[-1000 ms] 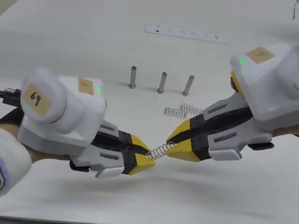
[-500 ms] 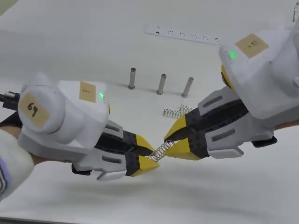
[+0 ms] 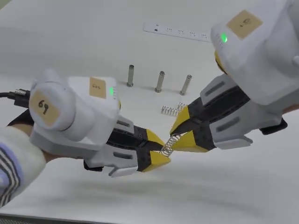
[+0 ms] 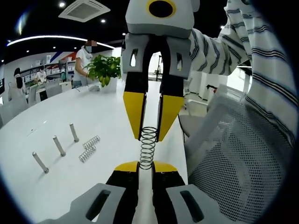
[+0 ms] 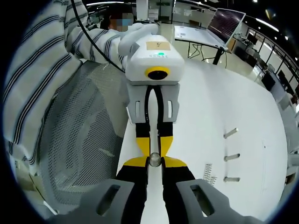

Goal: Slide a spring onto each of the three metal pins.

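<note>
A short steel spring [image 3: 169, 144] [image 4: 147, 147] hangs in the air between my two grippers, one end in each. My left gripper [image 3: 161, 156] [image 4: 145, 165] is shut on its near end, and its yellow tips [image 5: 154, 148] face the right gripper view. My right gripper [image 3: 181, 136] [image 5: 154, 162] is shut on the far end, coming down from the upper right. Three upright metal pins [image 3: 130, 75] [image 3: 160, 81] [image 3: 186, 85] stand bare in a row behind. Two loose springs [image 3: 170, 110] [image 4: 89, 148] lie just in front of the pins.
A white power strip [image 3: 177, 32] lies at the far side of the white table [image 3: 70, 42]. A mesh chair back [image 4: 233, 154] stands off the table edge near the person's striped sleeve [image 4: 261, 56]. A person and a potted plant [image 4: 105, 70] are in the background.
My right gripper has risen and tilted steeper, and the two grippers have drawn closer. The spring between them has swung from nearly level to slanting upward.
</note>
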